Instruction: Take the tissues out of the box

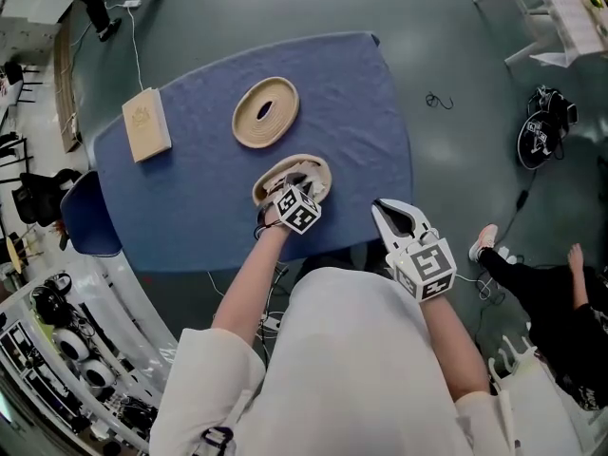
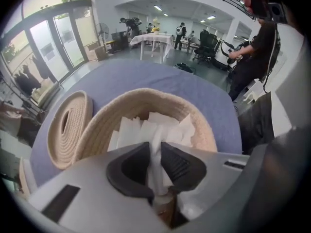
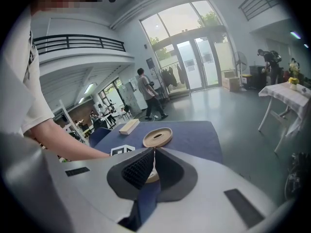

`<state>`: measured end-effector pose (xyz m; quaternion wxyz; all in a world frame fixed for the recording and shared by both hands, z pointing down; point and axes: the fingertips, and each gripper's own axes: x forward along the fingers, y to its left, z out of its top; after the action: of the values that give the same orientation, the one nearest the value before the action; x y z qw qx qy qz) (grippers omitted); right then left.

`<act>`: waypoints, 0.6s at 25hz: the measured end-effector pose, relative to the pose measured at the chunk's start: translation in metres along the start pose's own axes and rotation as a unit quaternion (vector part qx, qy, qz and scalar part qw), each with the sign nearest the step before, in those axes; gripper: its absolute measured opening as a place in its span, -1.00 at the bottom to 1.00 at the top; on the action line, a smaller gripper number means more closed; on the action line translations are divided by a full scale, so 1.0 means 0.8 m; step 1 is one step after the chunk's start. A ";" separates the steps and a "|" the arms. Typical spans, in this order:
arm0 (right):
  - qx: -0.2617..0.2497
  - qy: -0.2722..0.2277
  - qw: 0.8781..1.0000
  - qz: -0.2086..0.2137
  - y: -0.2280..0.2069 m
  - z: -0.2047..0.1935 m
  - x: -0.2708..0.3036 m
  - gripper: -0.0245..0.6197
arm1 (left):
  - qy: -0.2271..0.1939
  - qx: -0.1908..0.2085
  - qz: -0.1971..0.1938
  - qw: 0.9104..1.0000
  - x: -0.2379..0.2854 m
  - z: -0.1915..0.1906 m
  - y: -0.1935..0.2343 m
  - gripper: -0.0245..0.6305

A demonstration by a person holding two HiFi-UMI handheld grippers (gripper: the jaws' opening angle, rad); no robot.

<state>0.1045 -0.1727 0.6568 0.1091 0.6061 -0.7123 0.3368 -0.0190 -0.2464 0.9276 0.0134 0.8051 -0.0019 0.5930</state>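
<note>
The left hand-held gripper (image 2: pixel 155 149) pinches a white paper tissue (image 2: pixel 156 132) between its dark pads, just over the open round woven-rope tissue box (image 2: pixel 206 132) at the centre of the blue cloth-covered bench (image 1: pixel 361 112). The round rope lid with a slot (image 1: pixel 285 98) lies just above the box in the head view, and a flat pale wooden block (image 1: pixel 146 123) sits at the upper left. The right hand-held gripper (image 1: pixel 380 209) is at the bench's near edge, lower right of the box, jaws closed on nothing.
</note>
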 end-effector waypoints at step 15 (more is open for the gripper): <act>-0.014 -0.013 1.000 0.009 0.001 0.004 -0.018 -0.81 | -0.083 -0.057 0.027 0.995 -0.073 0.016 -0.002 -0.86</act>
<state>0.1078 -0.1633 0.6455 0.1053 0.6020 -0.7240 0.3200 -0.0238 -0.2456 0.8679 0.0434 0.8490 -0.0583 0.5234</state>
